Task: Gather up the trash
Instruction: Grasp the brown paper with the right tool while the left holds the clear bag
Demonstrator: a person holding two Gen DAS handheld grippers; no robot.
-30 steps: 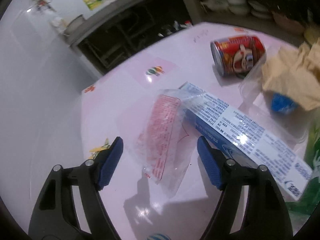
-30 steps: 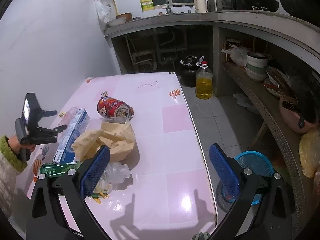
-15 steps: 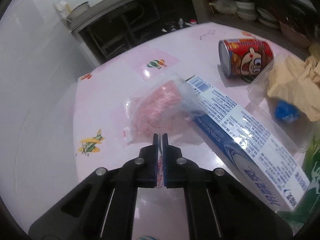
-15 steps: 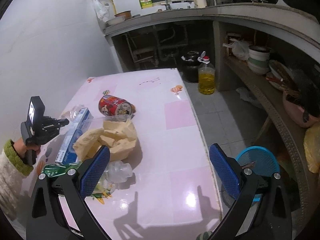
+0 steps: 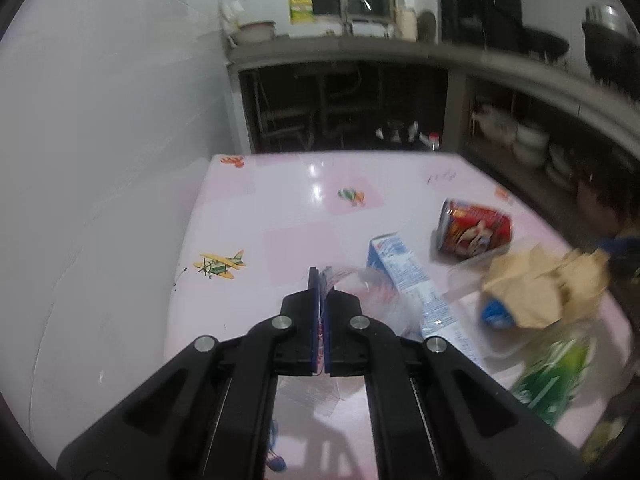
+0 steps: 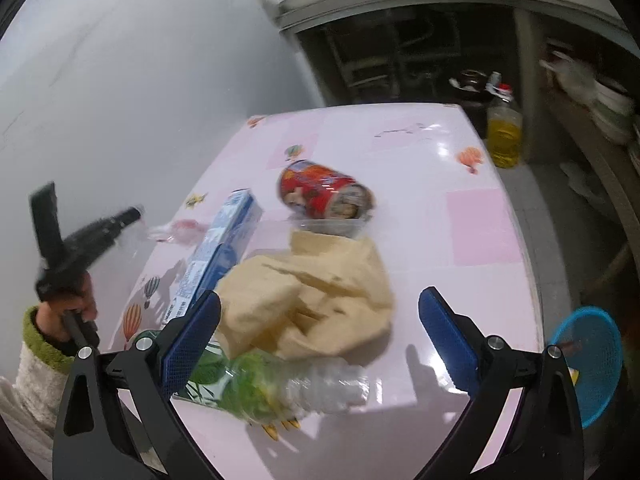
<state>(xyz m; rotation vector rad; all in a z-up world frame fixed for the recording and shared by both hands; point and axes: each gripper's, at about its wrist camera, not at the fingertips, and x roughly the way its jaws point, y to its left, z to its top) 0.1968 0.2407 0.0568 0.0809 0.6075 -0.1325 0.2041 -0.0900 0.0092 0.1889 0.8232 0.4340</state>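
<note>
— Since the clear plastic wrapper is the piece in play, where is it?

— Pinched in the left gripper, whose blue pads are pressed together on its edge; the rest of the film, with pink print on it, bulges out toward two o'clock of the tips, above the pink table.

— What lies around it?

— At three o'clock of the wrapper, just beside it, a long blue-and-white carton lies flat. Beyond the carton's far end, toward one o'clock, a red can lies on its side. At three o'clock of the carton sits crumpled tan paper in a clear plastic tray, with a green-labelled plastic bottle lying at five o'clock.

— And the other hand?

— The right gripper has its fingers spread wide with nothing between the pads; in its view the tan paper and the bottle lie in the gap. At nine o'clock there, a hand in a green-cuffed sleeve holds the left tool. A blue basket sits off the table edge at four o'clock.
</note>
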